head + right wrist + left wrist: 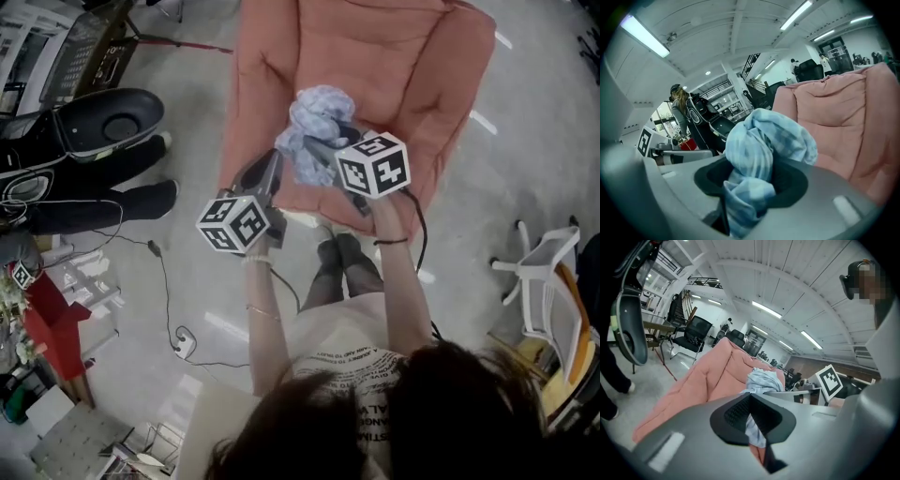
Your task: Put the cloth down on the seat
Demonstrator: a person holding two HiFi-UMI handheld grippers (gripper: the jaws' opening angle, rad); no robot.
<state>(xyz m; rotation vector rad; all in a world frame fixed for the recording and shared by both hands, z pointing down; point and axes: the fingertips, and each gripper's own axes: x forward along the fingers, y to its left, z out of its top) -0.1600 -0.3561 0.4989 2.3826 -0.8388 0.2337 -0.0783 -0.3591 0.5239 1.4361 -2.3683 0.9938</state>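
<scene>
At the near edge of the head view the person's forearms are stretched forward, and the feet [339, 255] are planted on the floor [187, 309] just before the front edge of the seat [375, 66]. The left gripper [279, 161] is held at the left and the right gripper [323, 147] at the right, close beside each other, both pointed toward the seat.

In the left gripper view the left gripper [753, 420] is seen with its jaws drawn nearly together, clamped on a thin fold of the cloth [761, 379]. In the right gripper view the right gripper [750, 187] is seen with its jaws set wide but pressed onto a thick bunch of the cloth [764, 140], by which part of the seat [843, 112] is hidden.

The cloth [317, 117], pale blue and crumpled, is carried between the two grippers over the front part of the pink seat cushion [712, 376]; whether it touches the cushion cannot be told. The seat's front edge is partly covered by the gripper bodies.

On the floor to the left a cable [164, 281] is trailed. Farther left a second person's legs [141, 202] in black are seen, with a black chair [112, 117] beyond them. A white chair [548, 272] is placed well apart at the right.
</scene>
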